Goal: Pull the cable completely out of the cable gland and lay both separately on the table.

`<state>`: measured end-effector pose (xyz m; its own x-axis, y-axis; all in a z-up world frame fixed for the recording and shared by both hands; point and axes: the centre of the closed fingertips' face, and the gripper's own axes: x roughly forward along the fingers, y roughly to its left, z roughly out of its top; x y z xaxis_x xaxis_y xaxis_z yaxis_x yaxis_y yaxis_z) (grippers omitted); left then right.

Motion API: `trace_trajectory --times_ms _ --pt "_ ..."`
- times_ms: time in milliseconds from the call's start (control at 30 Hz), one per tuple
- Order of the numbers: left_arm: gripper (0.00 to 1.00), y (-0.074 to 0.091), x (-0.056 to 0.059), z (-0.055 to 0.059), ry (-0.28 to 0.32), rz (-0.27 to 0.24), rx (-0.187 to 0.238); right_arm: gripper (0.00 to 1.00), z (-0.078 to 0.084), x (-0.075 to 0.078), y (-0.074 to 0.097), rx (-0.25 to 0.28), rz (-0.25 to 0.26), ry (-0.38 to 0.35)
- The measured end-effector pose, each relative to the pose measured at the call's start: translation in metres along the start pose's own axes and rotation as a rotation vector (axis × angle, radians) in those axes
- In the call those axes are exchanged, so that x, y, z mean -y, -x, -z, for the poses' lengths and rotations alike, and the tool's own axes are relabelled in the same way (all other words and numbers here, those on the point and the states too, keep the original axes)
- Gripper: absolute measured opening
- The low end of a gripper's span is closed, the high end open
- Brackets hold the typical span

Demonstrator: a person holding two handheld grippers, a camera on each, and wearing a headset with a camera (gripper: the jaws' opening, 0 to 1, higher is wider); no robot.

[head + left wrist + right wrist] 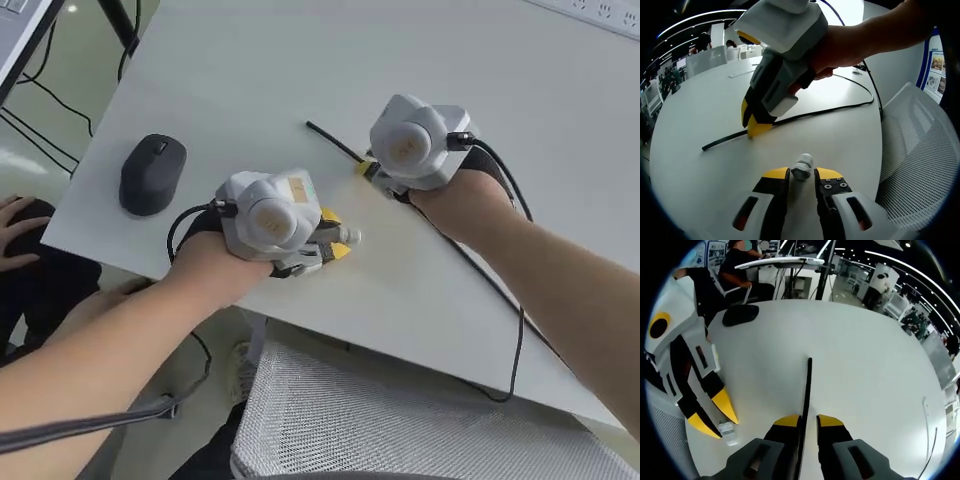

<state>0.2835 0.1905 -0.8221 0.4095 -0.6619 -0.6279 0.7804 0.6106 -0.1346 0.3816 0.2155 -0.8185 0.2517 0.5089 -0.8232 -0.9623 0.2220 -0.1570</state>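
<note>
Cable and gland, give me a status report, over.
Left gripper shut on gland. Right gripper shut on cable. Cable out of gland, neither released yet. Mouse apart, off to the side.

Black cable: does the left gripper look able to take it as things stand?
Probably not yet. The left gripper is shut on the cable gland, so its jaws are full; the cable lies close across bare table, held by the right gripper.
</note>
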Motion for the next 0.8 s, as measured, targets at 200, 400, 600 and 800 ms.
trace_trajectory --times_ms 200,400,600,800 --pt "0.25 0.001 0.0 -0.001 -0.003 -0.017 -0.002 0.15 -0.007 0.004 0.008 0.032 0.013 -0.013" --pt "0.29 0.003 0.002 -0.001 0.004 -0.035 -0.008 0.17 -0.012 0.005 0.021 0.067 0.012 -0.021" --pt "0.32 0.01 0.008 -0.008 0.012 -0.056 0.001 0.24 -0.015 0.008 0.038 0.107 0.011 -0.031" --pt "0.34 0.02 0.013 -0.013 0.014 -0.089 0.002 0.29 -0.013 0.01 0.059 0.149 0.013 -0.074"
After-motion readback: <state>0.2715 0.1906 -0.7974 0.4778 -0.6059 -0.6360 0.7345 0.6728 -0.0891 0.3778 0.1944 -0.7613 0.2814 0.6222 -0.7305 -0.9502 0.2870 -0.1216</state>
